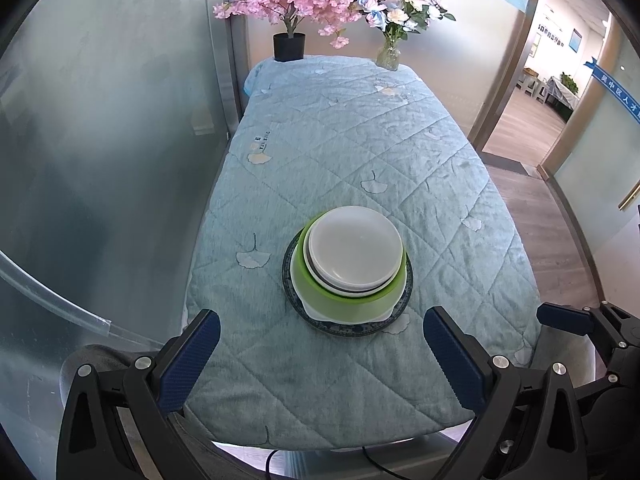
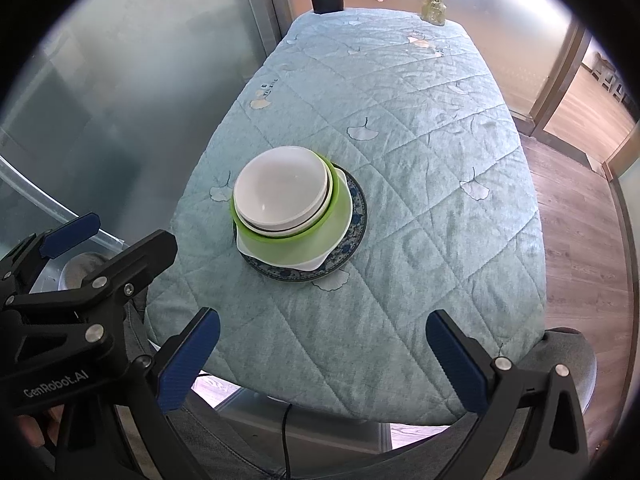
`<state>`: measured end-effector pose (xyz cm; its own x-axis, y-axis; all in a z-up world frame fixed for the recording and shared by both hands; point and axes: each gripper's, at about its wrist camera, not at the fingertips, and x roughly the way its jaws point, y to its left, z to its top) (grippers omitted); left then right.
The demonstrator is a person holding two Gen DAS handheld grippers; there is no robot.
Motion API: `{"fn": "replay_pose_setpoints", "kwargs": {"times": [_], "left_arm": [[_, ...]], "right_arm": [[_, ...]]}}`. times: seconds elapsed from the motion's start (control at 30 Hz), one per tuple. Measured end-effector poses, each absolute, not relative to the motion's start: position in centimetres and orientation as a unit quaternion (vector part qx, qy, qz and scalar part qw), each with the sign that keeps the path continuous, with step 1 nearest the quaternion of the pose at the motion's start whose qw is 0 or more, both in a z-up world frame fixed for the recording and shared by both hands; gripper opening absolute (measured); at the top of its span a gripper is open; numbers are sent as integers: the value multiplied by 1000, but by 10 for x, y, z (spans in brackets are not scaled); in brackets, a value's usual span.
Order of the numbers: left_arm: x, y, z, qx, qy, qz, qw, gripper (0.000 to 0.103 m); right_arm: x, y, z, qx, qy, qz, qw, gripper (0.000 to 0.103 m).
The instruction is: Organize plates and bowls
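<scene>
Nested white glazed bowls [image 1: 355,248] sat in a green plastic bowl [image 1: 344,300] on a blue-patterned round plate [image 1: 402,312], near table [image 1: 360,140] centre. Left gripper [image 1: 320,356] and right gripper [image 2: 322,360] gaped wide, empty. The stack was probably heavy, slippery and fragile; grasping at the plate rim seemed best.

One stack on the counter [image 1: 360,152]: one blue-patterned plate [image 1: 348,330], one white dish [image 1: 316,314], one green bowl [image 1: 344,300], two white bowls [image 1: 355,246]. Two flower arrangements: one potted [image 1: 289,46], one in a glass vase [image 1: 388,56]. Two tongs [image 1: 320,360].
</scene>
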<state>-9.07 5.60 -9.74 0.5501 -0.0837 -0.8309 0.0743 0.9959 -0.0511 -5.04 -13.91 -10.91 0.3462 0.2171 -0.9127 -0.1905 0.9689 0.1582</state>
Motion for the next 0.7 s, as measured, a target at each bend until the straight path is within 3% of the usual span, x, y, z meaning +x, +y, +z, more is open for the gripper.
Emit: {"fn": "replay_pose_setpoints", "kwargs": {"times": [0.7], "left_arm": [[-89,55,-100,-1,474,-46,879,102]], "right_arm": [[-50,-138,-111,7,557,124,821,102]]}}
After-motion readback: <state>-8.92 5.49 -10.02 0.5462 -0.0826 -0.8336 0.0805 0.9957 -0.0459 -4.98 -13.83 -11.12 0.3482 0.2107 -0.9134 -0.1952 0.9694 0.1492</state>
